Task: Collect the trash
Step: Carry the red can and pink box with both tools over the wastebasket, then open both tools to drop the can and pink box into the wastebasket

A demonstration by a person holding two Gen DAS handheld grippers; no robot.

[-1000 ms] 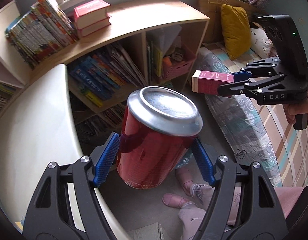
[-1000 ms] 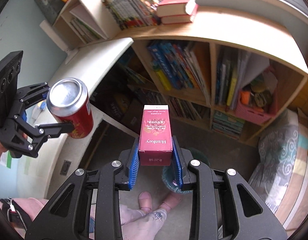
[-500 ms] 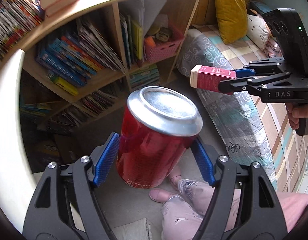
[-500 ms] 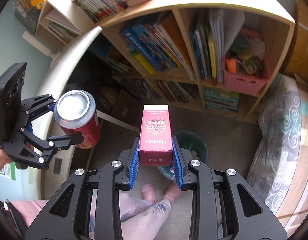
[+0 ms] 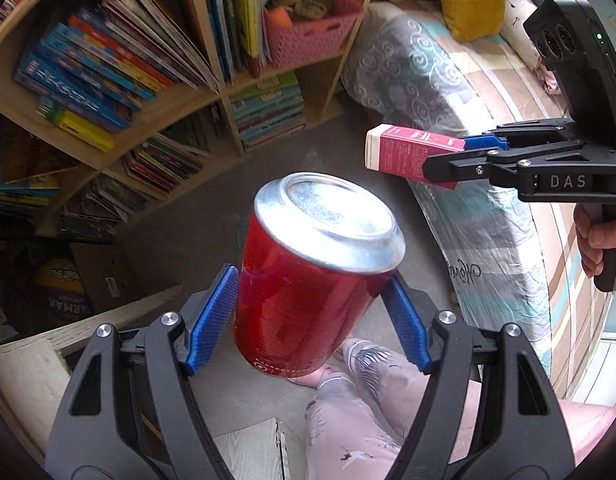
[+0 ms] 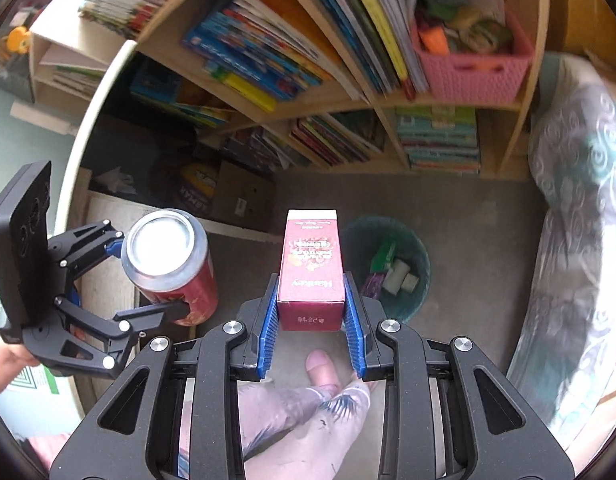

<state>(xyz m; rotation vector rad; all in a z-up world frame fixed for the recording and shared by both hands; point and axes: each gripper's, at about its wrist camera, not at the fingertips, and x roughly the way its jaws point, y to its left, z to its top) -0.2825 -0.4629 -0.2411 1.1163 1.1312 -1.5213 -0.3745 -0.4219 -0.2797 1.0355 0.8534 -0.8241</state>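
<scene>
My left gripper (image 5: pixel 311 312) is shut on a red drink can (image 5: pixel 308 280) with a silver end, held above the floor. The same can (image 6: pixel 172 268) shows at the left of the right wrist view, in the left gripper (image 6: pixel 148 280). A small red and white carton (image 6: pixel 311 272) sits between the blue pads of my right gripper (image 6: pixel 311 320), which is shut on it. In the left wrist view that carton (image 5: pixel 403 152) hangs at the upper right in the right gripper (image 5: pixel 459 156). A teal waste bin (image 6: pixel 387 264) with several scraps inside stands on the floor just right of and below the carton.
A wooden bookshelf (image 6: pixel 347 80) full of books and a pink basket (image 6: pixel 467 56) runs across the back. A bed with patterned bedding (image 6: pixel 579 220) lies to the right. A white desk edge (image 6: pixel 92 128) and a cardboard box (image 6: pixel 244 200) sit at the left. The person's legs and feet (image 6: pixel 319 372) are below.
Both grippers have sunk toward the floor with the can and the carton still held. The shelf has risen in view, and the bin now shows beside the carton.
</scene>
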